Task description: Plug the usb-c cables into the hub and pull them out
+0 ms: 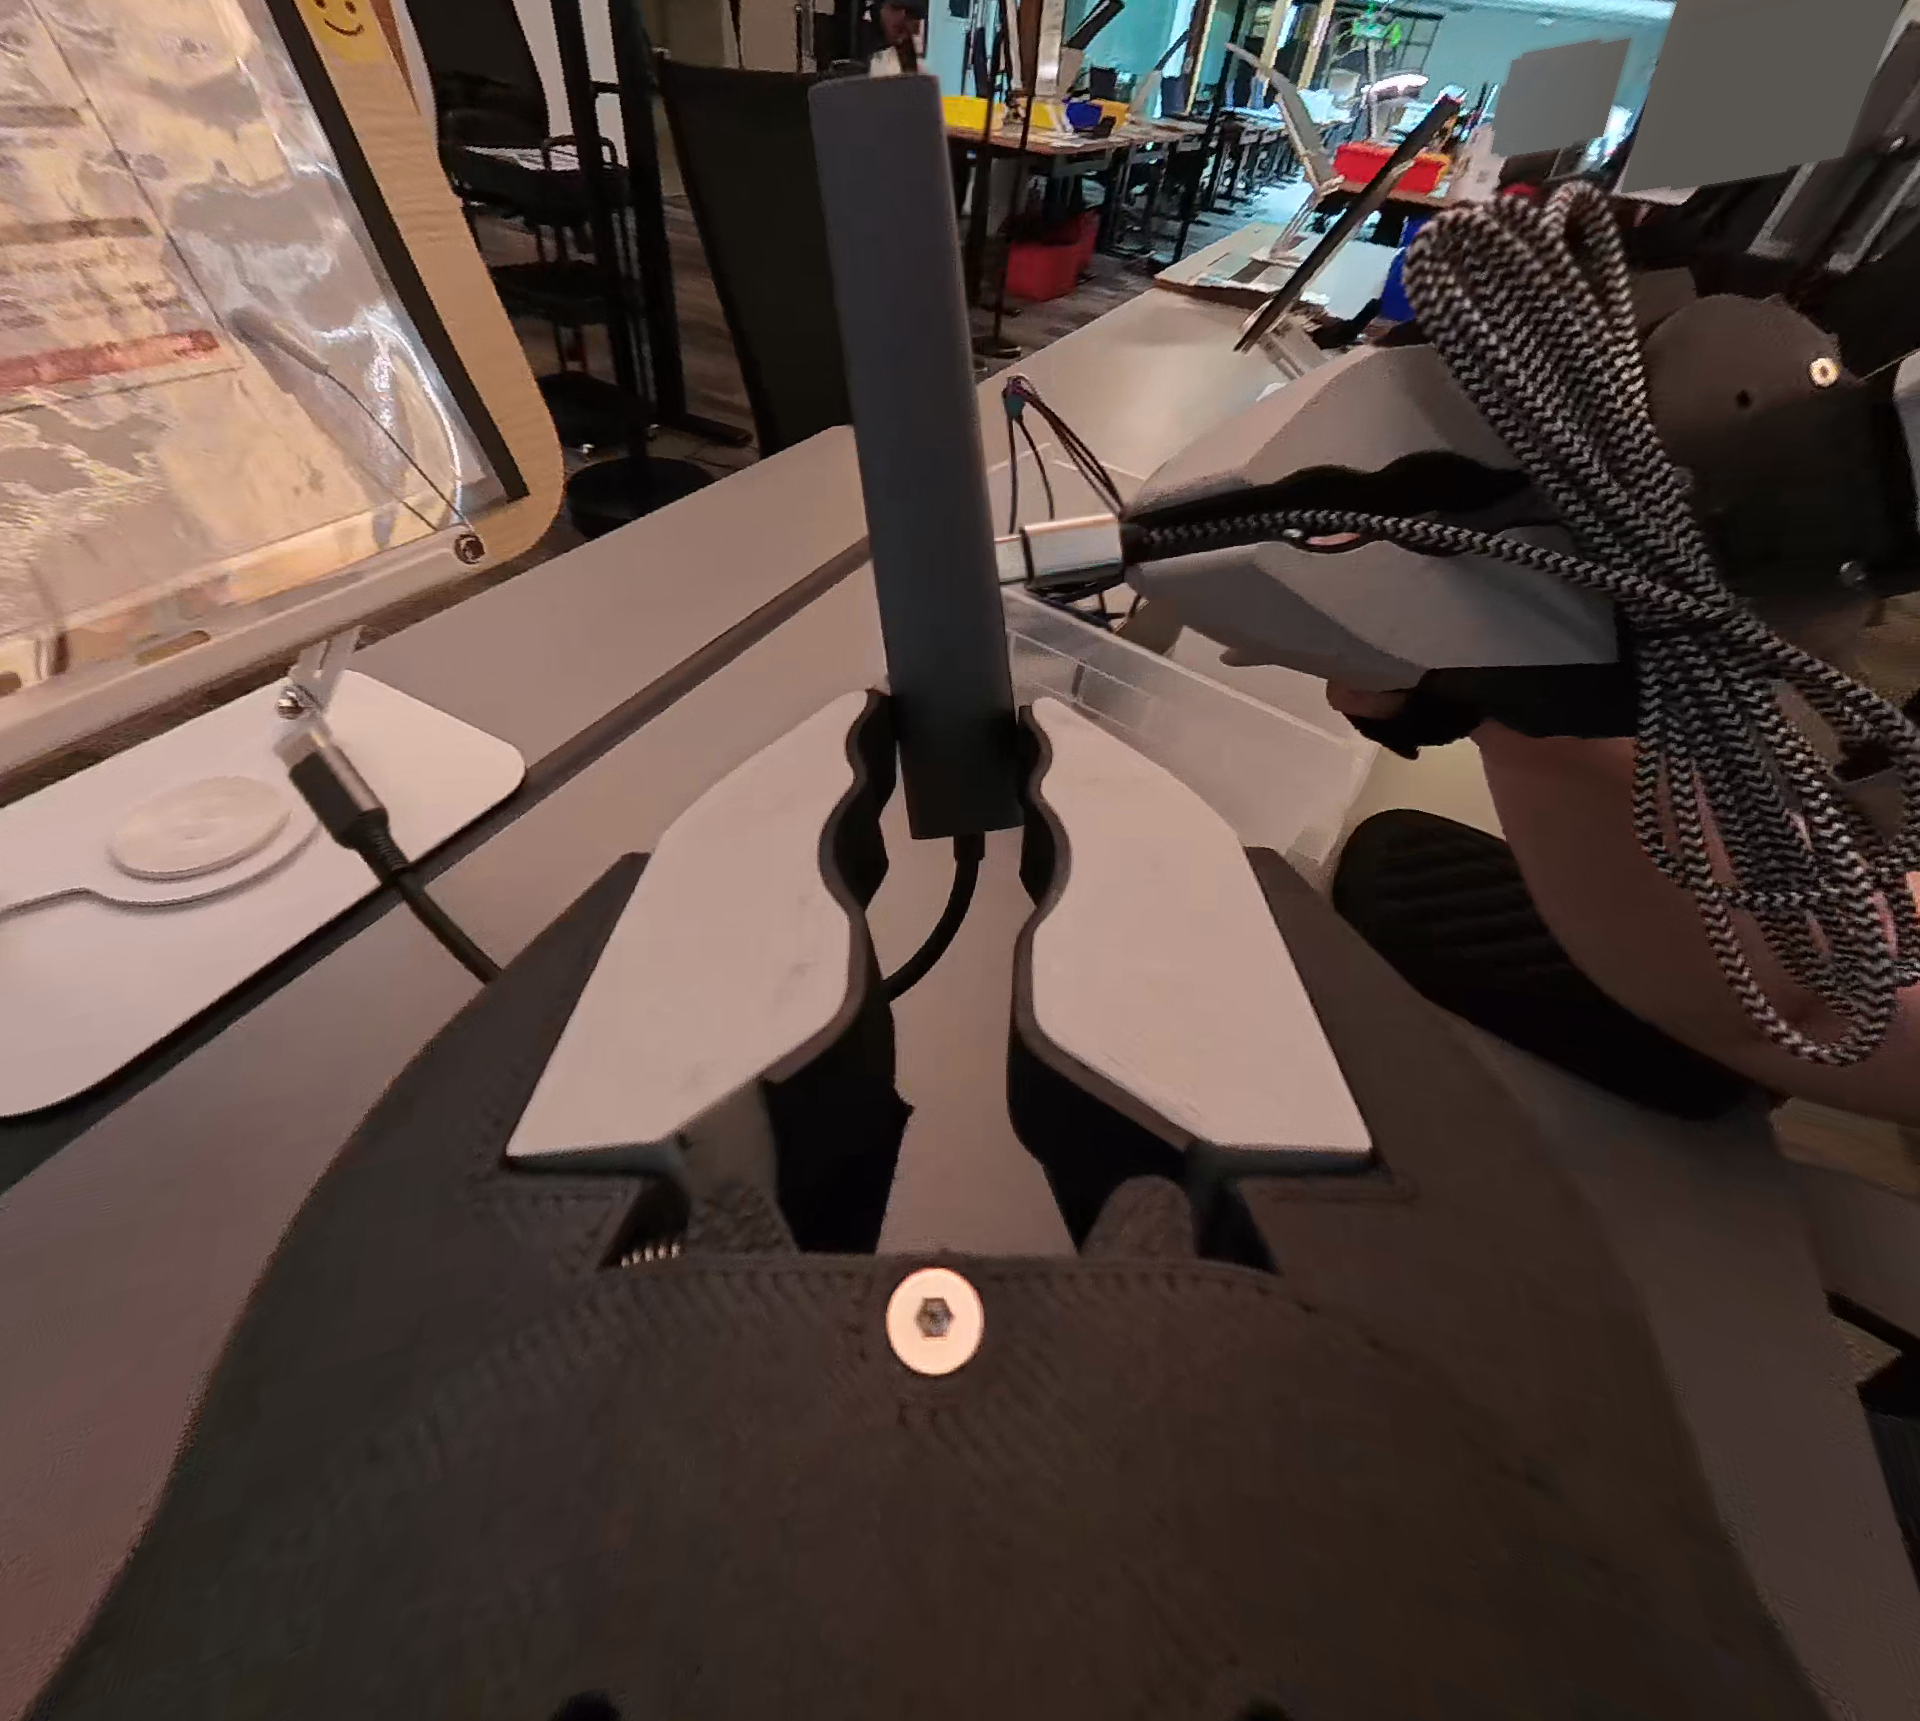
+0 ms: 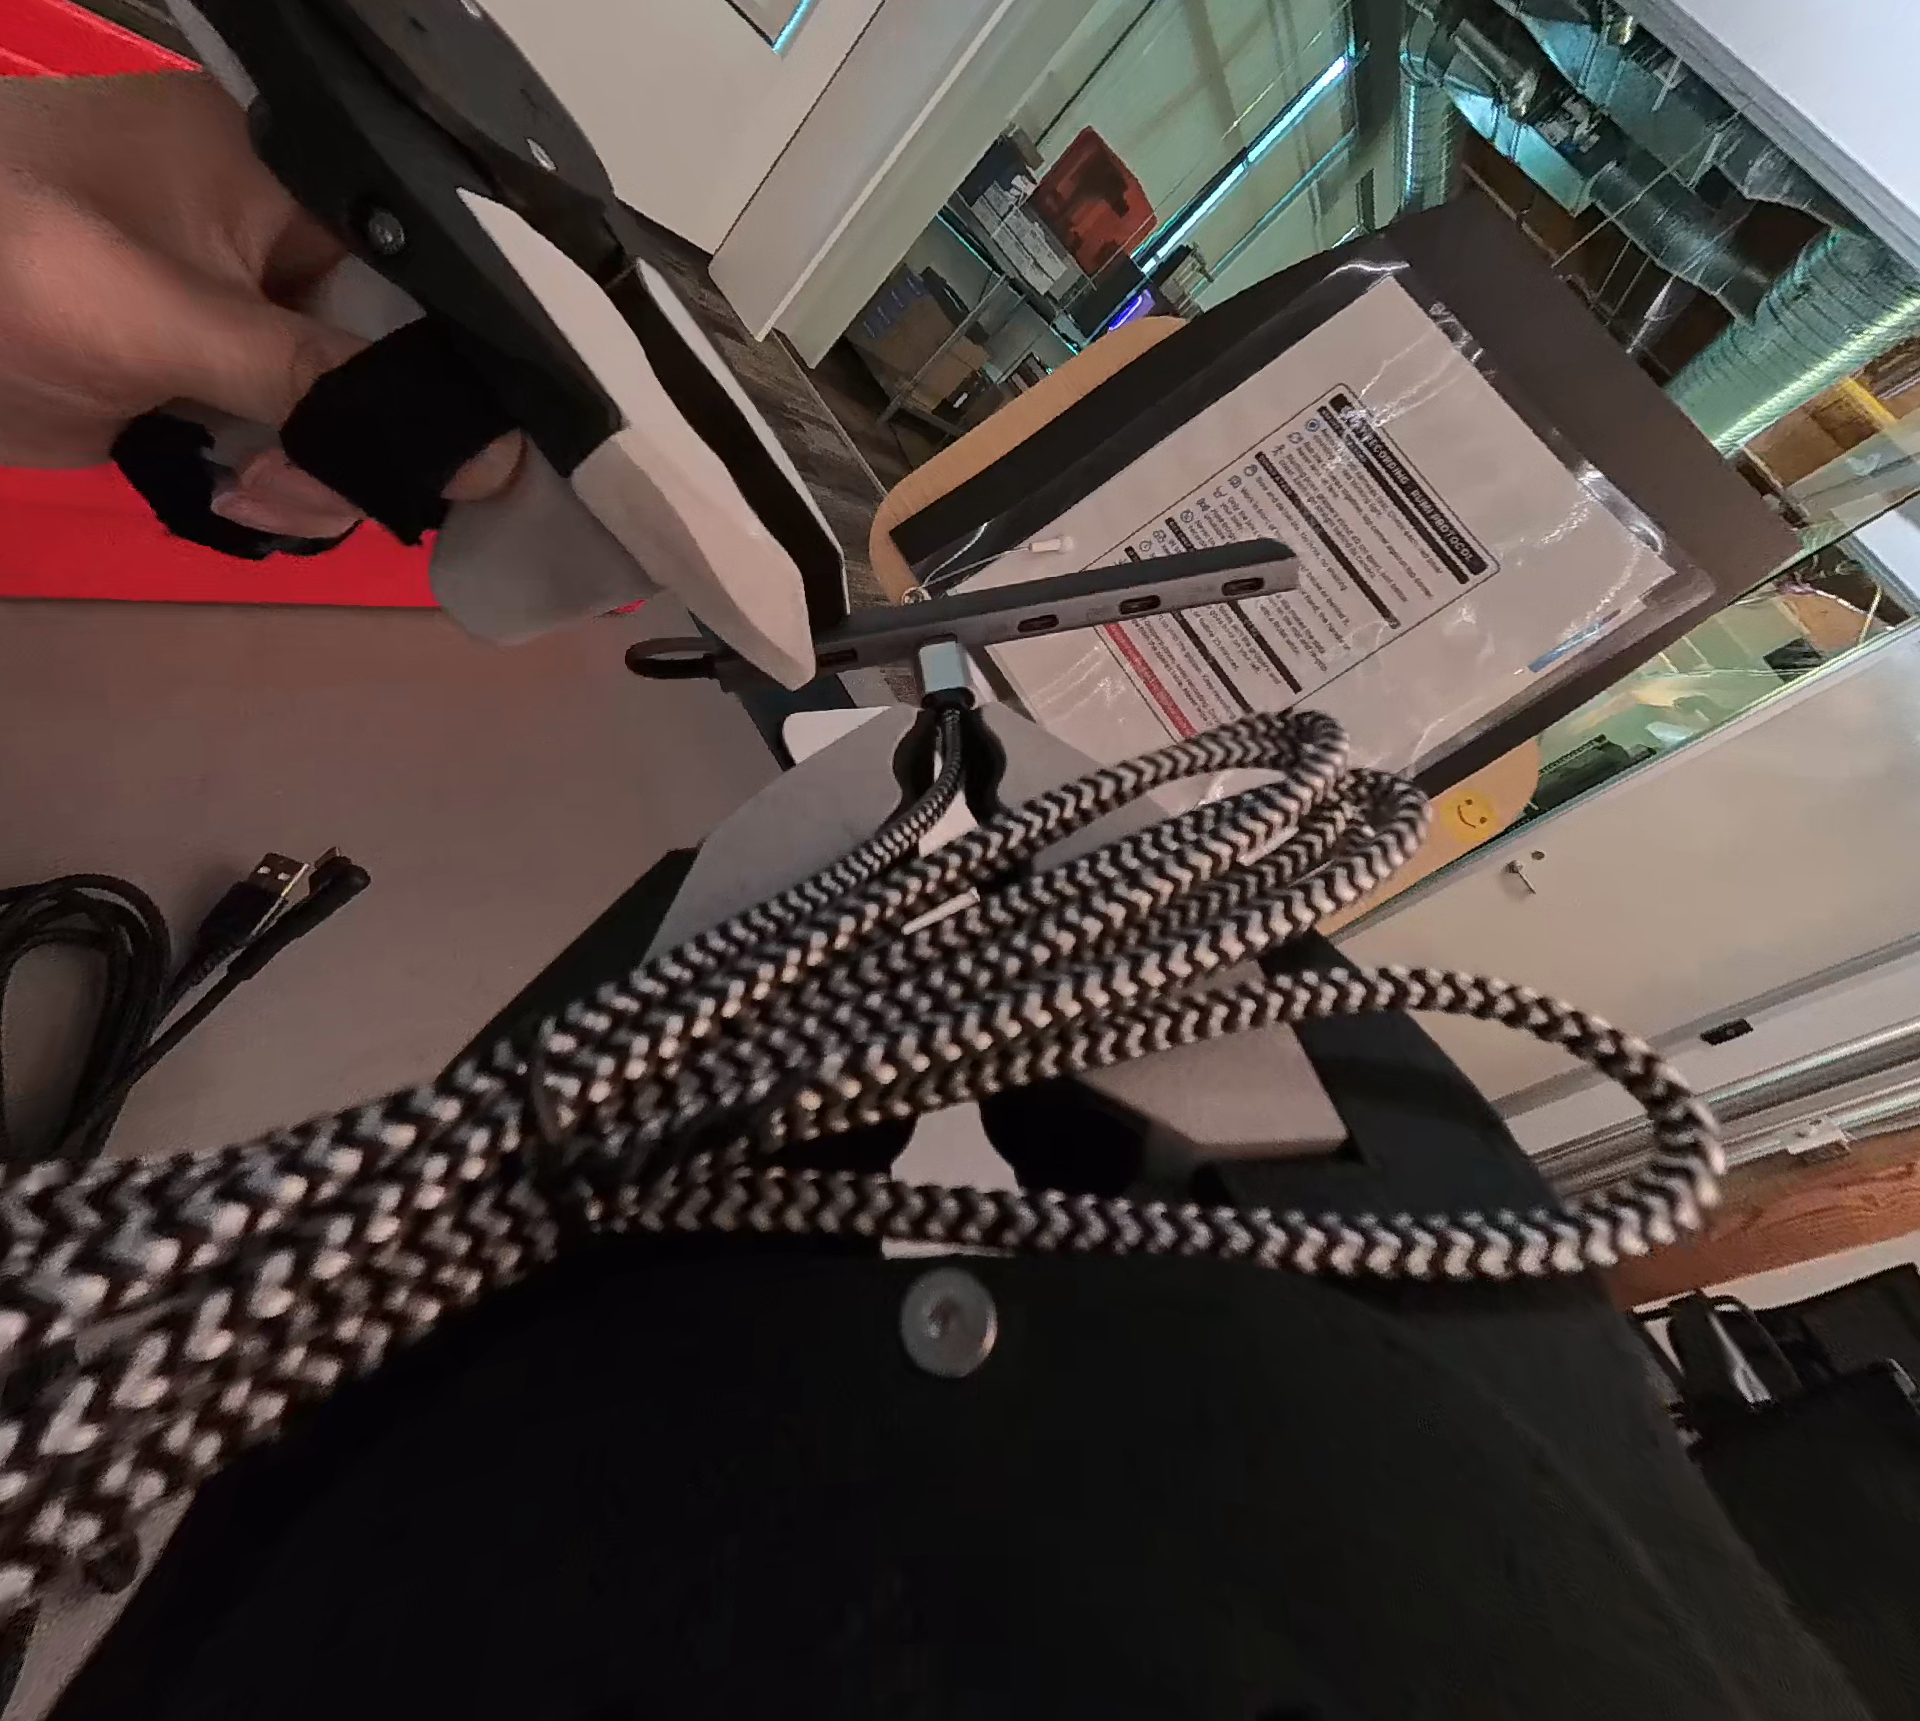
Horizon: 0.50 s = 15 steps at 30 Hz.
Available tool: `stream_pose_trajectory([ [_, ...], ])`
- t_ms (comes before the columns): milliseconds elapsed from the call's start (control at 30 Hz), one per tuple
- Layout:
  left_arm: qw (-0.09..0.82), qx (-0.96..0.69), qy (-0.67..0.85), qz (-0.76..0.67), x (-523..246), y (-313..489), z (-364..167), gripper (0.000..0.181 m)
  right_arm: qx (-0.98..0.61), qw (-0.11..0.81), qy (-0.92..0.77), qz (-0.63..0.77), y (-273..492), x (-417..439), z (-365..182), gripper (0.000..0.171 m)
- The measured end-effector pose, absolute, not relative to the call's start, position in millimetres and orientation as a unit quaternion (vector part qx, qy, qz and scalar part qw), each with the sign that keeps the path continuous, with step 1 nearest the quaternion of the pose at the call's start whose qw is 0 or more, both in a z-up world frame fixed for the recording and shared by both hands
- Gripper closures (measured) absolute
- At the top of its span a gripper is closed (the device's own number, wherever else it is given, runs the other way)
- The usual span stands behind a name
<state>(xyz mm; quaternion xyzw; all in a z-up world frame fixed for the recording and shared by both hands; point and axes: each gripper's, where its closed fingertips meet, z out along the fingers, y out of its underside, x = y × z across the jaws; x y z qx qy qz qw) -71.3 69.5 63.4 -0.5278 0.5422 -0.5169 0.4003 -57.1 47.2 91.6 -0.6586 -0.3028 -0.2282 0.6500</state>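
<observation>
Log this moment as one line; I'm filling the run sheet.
left gripper: shut on hub, upright | right gripper: shut on braided USB-C cable | plug: at hub port, seating unclear

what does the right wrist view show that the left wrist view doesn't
Only the right wrist view shows the hub's row of ports and a black cable lying on the table. Only the left wrist view shows the white stand base and the clear bin. Both show the hub held by the left gripper, and the right gripper pressing the braided cable's plug against it.
</observation>
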Motion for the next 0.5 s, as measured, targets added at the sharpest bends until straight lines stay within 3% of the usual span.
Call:
stream_pose_trajectory([
  [500,0.415,-0.539,0.563,-0.470,-73.2,71.4,61.3,0.160,-0.650,0.656,-0.314,-0.220,49.2,-58.6,88.3,0.166],
])
